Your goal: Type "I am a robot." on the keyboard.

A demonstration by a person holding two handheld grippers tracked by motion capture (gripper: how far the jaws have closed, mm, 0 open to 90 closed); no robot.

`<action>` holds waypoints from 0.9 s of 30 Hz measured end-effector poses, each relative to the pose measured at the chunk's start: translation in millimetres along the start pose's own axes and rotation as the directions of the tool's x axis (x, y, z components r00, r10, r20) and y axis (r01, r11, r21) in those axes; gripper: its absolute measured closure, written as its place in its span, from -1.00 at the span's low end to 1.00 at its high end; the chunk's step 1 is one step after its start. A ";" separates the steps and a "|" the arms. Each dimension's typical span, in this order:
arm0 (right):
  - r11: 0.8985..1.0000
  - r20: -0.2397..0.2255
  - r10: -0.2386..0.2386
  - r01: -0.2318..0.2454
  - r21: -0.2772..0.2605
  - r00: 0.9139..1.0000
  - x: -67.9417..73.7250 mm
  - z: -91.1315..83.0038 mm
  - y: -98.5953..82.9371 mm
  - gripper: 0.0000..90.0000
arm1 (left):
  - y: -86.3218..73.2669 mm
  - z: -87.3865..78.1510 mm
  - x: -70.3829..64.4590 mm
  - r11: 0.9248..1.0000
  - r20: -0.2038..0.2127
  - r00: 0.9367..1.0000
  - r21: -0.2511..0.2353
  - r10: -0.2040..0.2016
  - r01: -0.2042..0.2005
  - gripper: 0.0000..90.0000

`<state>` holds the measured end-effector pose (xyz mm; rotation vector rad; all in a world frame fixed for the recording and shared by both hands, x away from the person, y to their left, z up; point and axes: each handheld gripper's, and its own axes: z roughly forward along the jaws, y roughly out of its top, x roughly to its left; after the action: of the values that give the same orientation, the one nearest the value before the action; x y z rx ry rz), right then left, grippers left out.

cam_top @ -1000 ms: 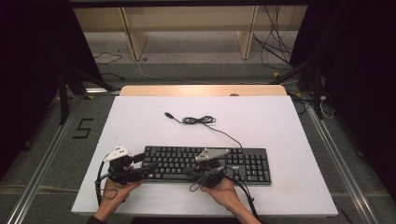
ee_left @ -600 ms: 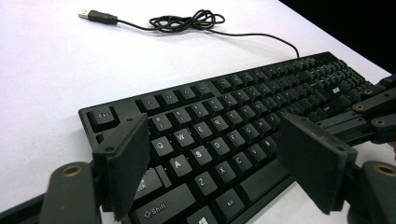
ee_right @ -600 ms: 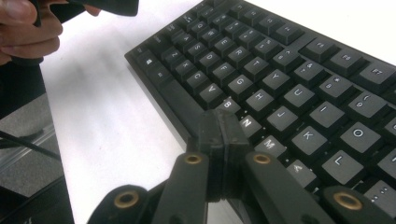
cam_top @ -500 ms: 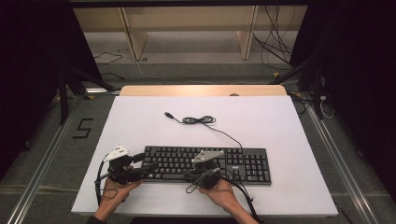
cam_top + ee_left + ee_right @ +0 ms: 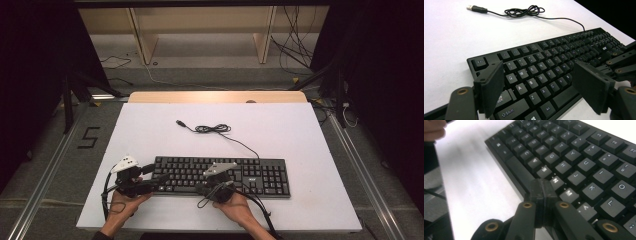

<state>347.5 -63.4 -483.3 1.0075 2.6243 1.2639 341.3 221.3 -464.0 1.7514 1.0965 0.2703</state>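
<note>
A black keyboard (image 5: pixel 225 174) lies near the front edge of the white table (image 5: pixel 280 125). Its thin cable (image 5: pixel 214 129) runs back to a small coil and ends in a loose USB plug (image 5: pixel 179 122). My left gripper (image 5: pixel 159 179) is open at the keyboard's left end. In the left gripper view its jaws straddle the letter keys (image 5: pixel 539 75), with the plug (image 5: pixel 475 8) far off. My right gripper (image 5: pixel 201 188) is shut on nothing, and its tips (image 5: pixel 541 186) hover at the keyboard's front edge by the N and M keys (image 5: pixel 562 187).
A wooden strip (image 5: pixel 215 97) edges the far side of the table. Beyond it are shelving legs and loose floor cables (image 5: pixel 295 55). A "5" mark (image 5: pixel 89 137) is on the floor at left. The table behind and right of the keyboard is bare white.
My right gripper has drifted slightly left and toward the keyboard's front edge. The left gripper, keyboard and cable have stayed put.
</note>
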 end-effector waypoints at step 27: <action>0.995 -0.038 0.063 -0.066 -0.079 0.997 -7.5 -20.6 0.3 0.45 | -1.0 10.3 7.6 0.999 -0.015 1.000 0.034 -0.019 0.020 -0.12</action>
<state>347.0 -81.6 -471.1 1.0746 2.5626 1.4018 351.4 220.8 -471.9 1.7705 1.1341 0.2540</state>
